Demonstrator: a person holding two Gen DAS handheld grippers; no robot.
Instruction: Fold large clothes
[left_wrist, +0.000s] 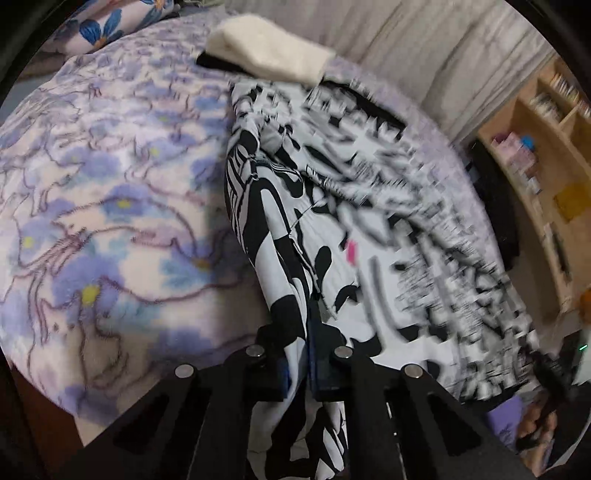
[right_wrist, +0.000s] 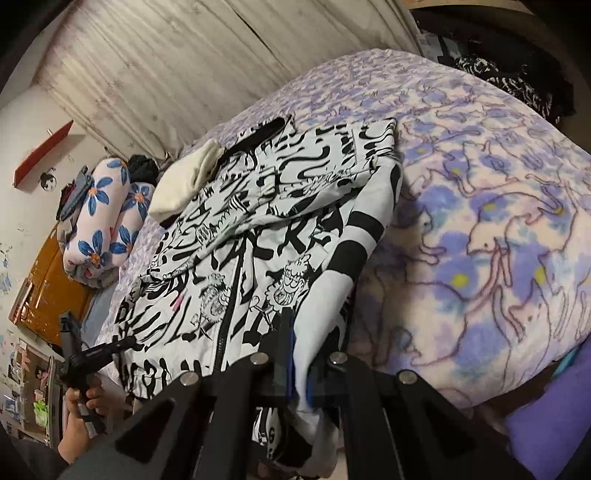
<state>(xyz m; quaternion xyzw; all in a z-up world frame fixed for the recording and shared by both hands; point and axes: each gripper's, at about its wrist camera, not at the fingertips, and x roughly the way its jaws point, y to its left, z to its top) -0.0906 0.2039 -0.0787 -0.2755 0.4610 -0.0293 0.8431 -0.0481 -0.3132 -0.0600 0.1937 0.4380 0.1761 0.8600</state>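
Note:
A large black-and-white printed jacket (left_wrist: 332, 221) lies spread on a bed with a purple flowered blanket (left_wrist: 110, 184). My left gripper (left_wrist: 301, 354) is shut on the jacket's left edge near the front, with cloth bunched between the pads and hanging below. In the right wrist view the jacket (right_wrist: 258, 229) shows its zipper and cartoon print. My right gripper (right_wrist: 299, 369) is shut on the jacket's right sleeve edge, cloth pinched between the blue pads. The left gripper (right_wrist: 110, 349) also shows at the lower left, held in a hand.
A cream folded cloth (left_wrist: 269, 51) lies on the jacket's far end. A flowered pillow roll (right_wrist: 107, 221) sits at the bed's head. Wooden shelves (left_wrist: 546, 166) stand to the right of the bed. A curtain (right_wrist: 184, 66) hangs behind. The blanket (right_wrist: 480, 221) spreads to the right.

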